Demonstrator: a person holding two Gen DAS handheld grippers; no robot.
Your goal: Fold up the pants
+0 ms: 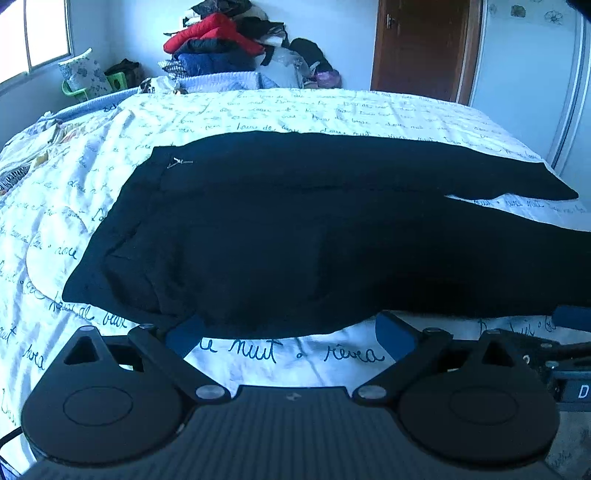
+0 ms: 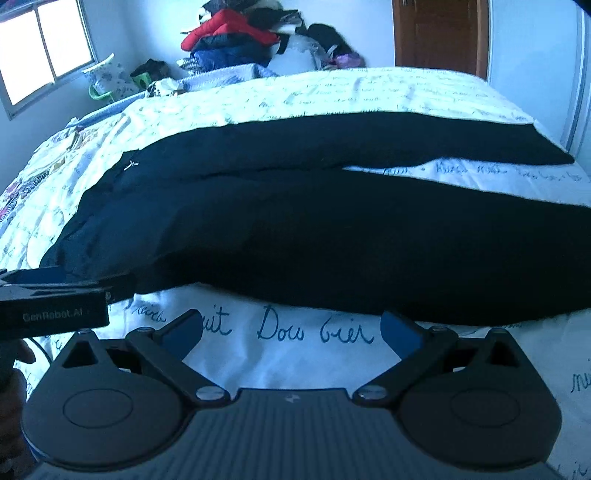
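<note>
Black pants [image 1: 295, 229] lie flat across the bed [image 1: 258, 107], waist at nine o'clock, legs toward three. The left tool [image 1: 290, 334] and right tool [image 2: 290, 328] gape wide, empty, seemingly just short of the near hem.

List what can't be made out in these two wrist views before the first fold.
- Pants, near leg hem: cut off by the right edge in both views.
- Pants' near edge, left wrist view: the left gripper fingertips seem to slip under it; contact unclear.
- Fabric detail: too dark to read seams or pockets; only a small zipper pull shows.
- Clothes pile: top cut off by the upper edge.
- Right gripper: open above the bedspread.
</note>
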